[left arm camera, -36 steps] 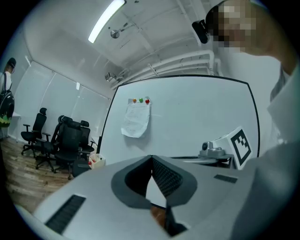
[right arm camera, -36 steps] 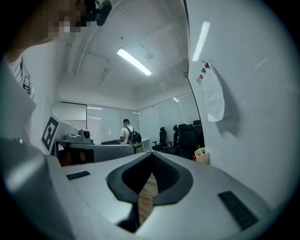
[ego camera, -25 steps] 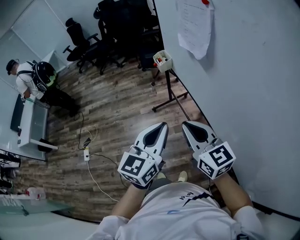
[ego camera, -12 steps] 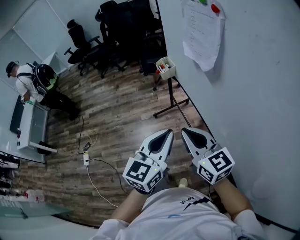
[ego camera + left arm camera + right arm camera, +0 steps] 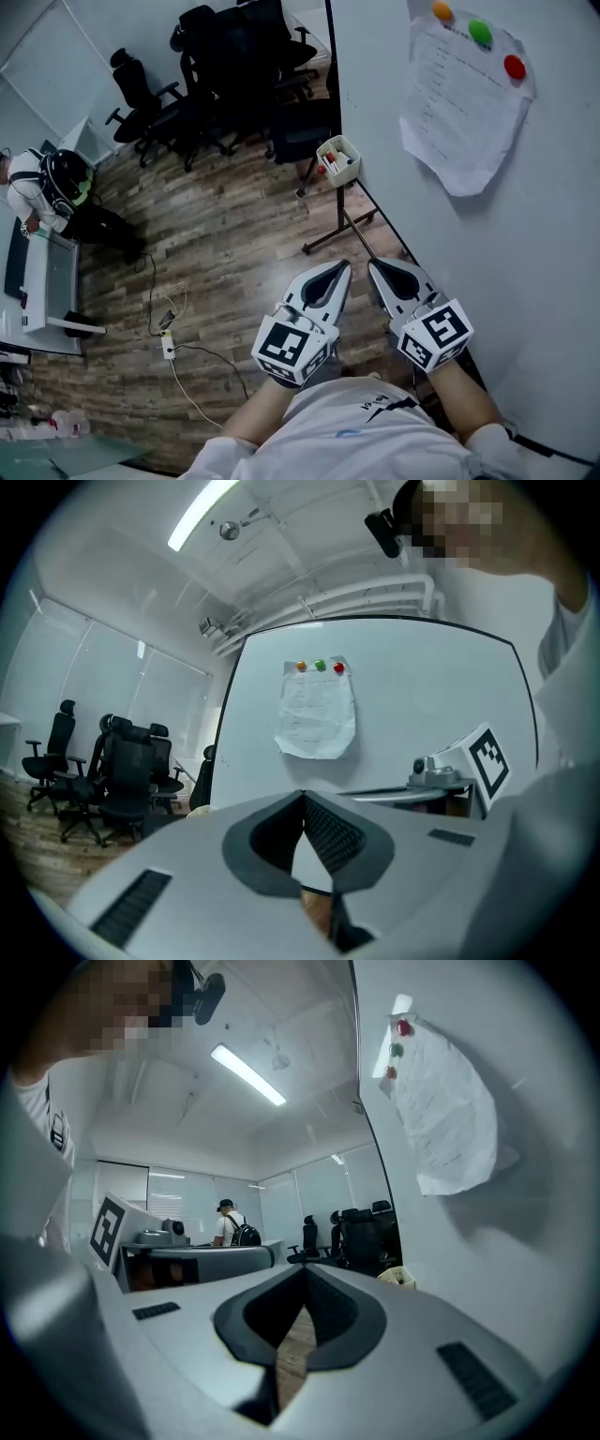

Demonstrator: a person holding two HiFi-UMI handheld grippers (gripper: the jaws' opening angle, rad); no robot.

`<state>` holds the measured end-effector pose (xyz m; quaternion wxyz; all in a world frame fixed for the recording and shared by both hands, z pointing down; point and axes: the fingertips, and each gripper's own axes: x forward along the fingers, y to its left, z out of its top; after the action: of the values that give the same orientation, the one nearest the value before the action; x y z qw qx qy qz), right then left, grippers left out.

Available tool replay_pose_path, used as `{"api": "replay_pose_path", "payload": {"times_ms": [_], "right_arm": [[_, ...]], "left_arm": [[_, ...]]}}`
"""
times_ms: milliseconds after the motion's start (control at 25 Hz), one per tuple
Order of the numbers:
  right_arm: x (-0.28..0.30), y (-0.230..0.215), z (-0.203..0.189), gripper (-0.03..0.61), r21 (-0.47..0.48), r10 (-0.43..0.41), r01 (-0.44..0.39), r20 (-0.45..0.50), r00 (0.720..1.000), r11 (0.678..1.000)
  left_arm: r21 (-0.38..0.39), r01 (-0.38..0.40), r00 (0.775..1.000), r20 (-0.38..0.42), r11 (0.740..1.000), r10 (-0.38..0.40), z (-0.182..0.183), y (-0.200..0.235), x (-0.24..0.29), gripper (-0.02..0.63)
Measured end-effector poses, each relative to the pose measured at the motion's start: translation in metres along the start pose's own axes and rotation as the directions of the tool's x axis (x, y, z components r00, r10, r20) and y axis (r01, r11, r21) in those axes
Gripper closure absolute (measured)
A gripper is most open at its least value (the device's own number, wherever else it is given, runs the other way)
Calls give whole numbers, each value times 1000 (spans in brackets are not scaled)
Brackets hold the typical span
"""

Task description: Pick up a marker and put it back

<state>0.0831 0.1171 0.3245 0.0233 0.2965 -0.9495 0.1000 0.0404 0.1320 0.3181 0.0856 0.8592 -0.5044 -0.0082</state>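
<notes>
The left hand-held gripper point(image 5: 341, 266) and the right hand-held gripper point(image 5: 374, 264) are held side by side in front of the person's body. Both point away over the wooden floor point(image 5: 225, 234). Each has its jaws closed tip to tip, with nothing between them.

The markers point(image 5: 331, 166), one of them red, stand in a small cream basket point(image 5: 350, 151). The basket hangs at the far edge of the whiteboard point(image 5: 534, 253), above its black stand, well apart from both hand-held grippers.

The whiteboard runs along the right. A sheet of paper point(image 5: 464, 112) is pinned to it by an orange, a green and a red magnet point(image 5: 480, 31). Black office chairs point(image 5: 216, 56) stand at the far end of the room. At the far left, a person with a backpack point(image 5: 42, 183) bends over a white surface point(image 5: 47, 281).
</notes>
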Motion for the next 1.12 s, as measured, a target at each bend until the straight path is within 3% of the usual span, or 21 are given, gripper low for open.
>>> {"api": "replay_pose_path", "payload": {"times_ms": [320,560,840,1120], "right_arm": [[84,-11,13,566,-7,-91,91,18,996,996],[116,-37,11,565,1,-146,146,2,989,989],[163,-81,8,565,-7,-149,149,-7,989,989],[202,-149,16,565,-27,-141,141,-7,990,990]], "left_arm": [[30,79,997,-26,996,-78,0,86,27,603],[36,121,991,-56,992,-119,-8,119,62,603],[80,147,986,-89,986,-140,-18,156,121,603],[137,128,981,-165,982,-105,-36,186,197,603]]}}
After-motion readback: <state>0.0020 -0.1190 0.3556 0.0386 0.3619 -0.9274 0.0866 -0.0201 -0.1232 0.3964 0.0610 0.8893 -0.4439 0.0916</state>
